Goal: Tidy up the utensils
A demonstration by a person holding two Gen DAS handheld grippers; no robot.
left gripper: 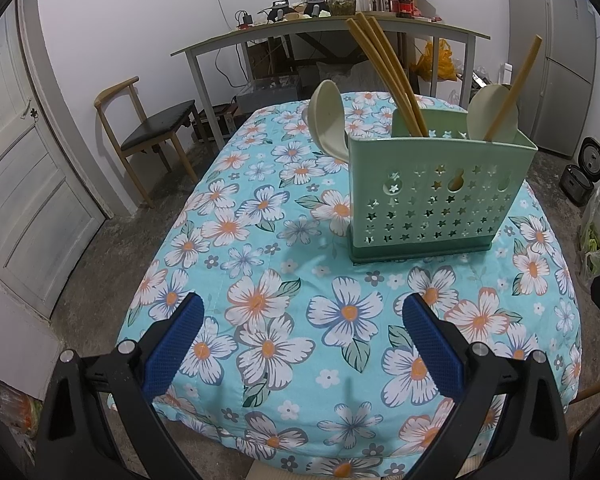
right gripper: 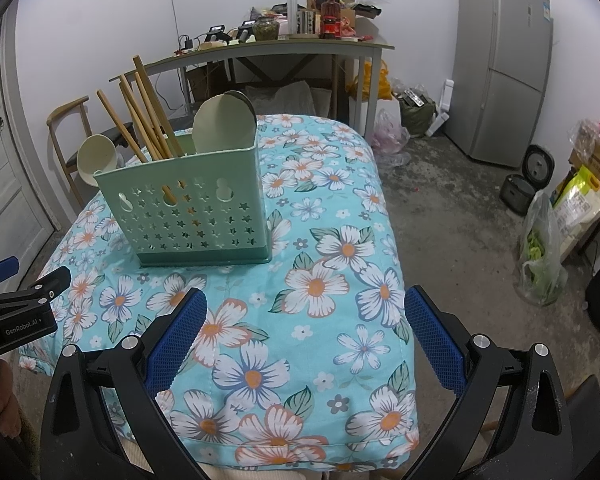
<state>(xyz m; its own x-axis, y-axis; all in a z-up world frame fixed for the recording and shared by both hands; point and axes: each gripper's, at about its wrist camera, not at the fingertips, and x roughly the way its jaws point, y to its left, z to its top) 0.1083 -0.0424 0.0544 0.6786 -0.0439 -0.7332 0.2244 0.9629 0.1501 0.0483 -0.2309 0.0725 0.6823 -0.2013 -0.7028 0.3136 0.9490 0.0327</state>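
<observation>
Both grippers, left gripper (left gripper: 303, 322) and right gripper (right gripper: 306, 318), gape empty before holder (left gripper: 436, 196).

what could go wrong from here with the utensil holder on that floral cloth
1. The green holder stands on a soft padded floral cloth, with long chopsticks leaning out over its top; pulling one sideways might tip it.
2. A cream spoon leans behind the holder's left end; a nudge there could send it sliding off.
3. Both grippers, left and right, hang open nearby and could collide if both reach in.
</observation>
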